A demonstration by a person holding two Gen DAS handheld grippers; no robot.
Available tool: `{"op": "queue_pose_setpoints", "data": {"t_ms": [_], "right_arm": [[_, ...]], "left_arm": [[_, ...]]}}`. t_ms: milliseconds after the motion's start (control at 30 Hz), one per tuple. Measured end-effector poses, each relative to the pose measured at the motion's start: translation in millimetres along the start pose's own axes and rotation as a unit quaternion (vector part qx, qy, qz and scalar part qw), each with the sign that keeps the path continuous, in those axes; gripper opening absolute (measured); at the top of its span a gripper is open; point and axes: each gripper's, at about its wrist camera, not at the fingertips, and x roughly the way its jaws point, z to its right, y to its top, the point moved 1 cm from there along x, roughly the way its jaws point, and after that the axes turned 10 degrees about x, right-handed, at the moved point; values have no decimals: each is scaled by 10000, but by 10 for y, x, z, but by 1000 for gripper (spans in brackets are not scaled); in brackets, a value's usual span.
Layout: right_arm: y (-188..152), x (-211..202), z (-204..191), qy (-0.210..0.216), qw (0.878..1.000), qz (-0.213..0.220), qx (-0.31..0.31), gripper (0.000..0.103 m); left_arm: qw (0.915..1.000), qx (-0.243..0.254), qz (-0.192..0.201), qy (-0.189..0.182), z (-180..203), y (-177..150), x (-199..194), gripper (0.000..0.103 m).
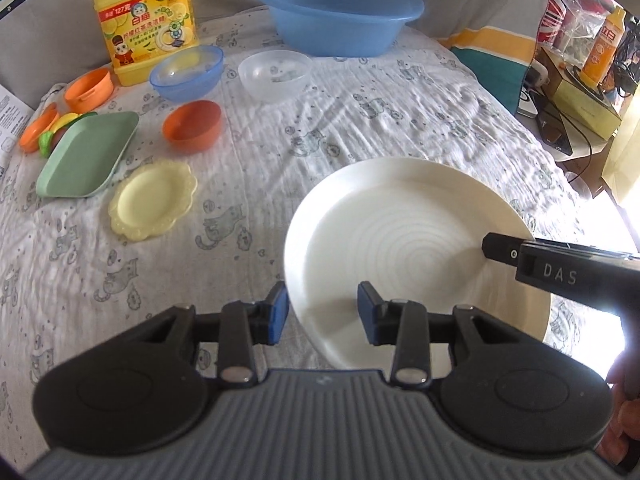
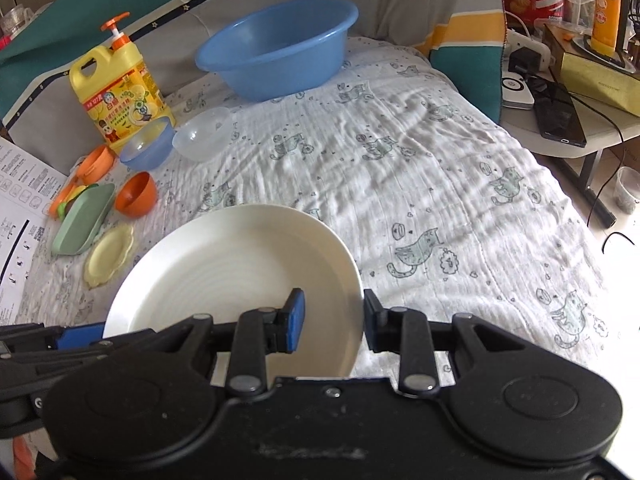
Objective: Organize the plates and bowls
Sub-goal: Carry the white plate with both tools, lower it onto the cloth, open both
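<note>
Cat-print sheet [image 2: 420, 168] on bed, both claws gripping white plate [image 2: 240, 272] rim

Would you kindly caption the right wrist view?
Both grippers straddle the white plate's rim above a cat-print sheet.

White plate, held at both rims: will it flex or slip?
The white plate looks rigid and glossy, so it probably won't flex but might slide in the right gripper. The left gripper straddles its opposite rim.
</note>
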Motion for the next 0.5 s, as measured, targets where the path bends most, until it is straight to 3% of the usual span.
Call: {"op": "queue_pose_setpoints", "data": {"t_ms": [500], "right_arm": [[50, 303, -64, -35, 10000, -59, -59, 30]], "left_arm": [[9999, -122, -103, -28, -118, 24, 283, 37]]}}
